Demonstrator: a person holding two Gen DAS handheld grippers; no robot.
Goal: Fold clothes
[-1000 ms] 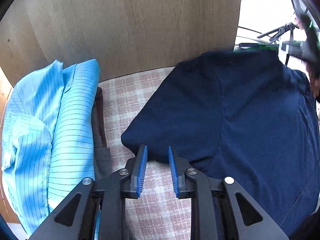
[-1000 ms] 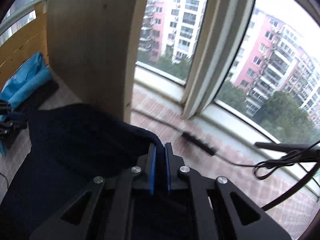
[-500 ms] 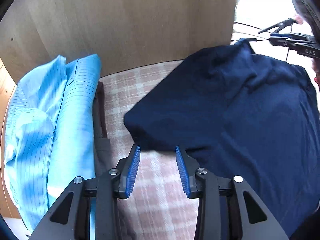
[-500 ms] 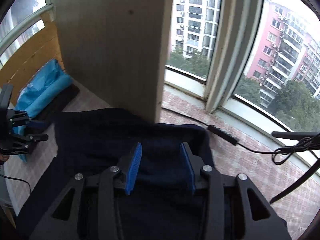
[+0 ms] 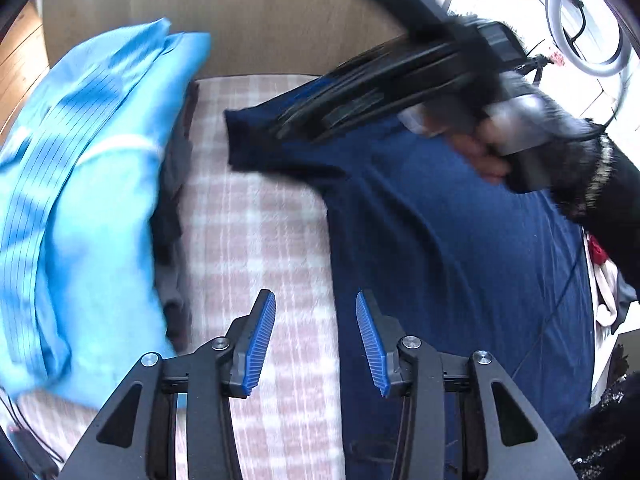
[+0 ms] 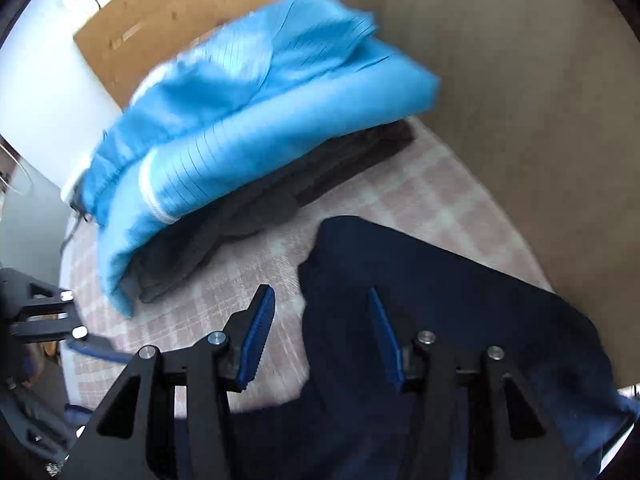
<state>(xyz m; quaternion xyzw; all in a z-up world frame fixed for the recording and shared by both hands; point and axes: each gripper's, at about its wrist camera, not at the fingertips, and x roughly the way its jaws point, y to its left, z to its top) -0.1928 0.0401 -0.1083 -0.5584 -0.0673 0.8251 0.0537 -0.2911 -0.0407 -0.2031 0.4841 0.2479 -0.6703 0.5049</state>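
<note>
A navy garment [image 5: 440, 240] lies spread on the pink checked cloth [image 5: 256, 220], one sleeve end pointing left at the far side. My left gripper [image 5: 316, 340] hovers over the garment's left edge; its jaws are opening with nothing pressed between them. My right gripper [image 5: 296, 116], blurred and held by a hand [image 5: 484, 156], reaches over that sleeve. In the right wrist view the right gripper [image 6: 322, 332] has its jaws opening above the edge of the navy garment [image 6: 440, 300], the pads clear of the fabric. The left gripper [image 6: 76, 336] shows at the left border.
A folded light blue striped garment [image 5: 80, 180] lies on dark grey clothes [image 5: 172, 220] to the left, seen also as the blue garment [image 6: 240, 120]. A wooden panel [image 6: 520, 80] stands close behind. A ring light [image 5: 588, 20] and cables are at the far right.
The right gripper let go of the navy fabric, opened and swung left across the garment to its sleeve. The left gripper opened wider and drew back along the garment's left edge.
</note>
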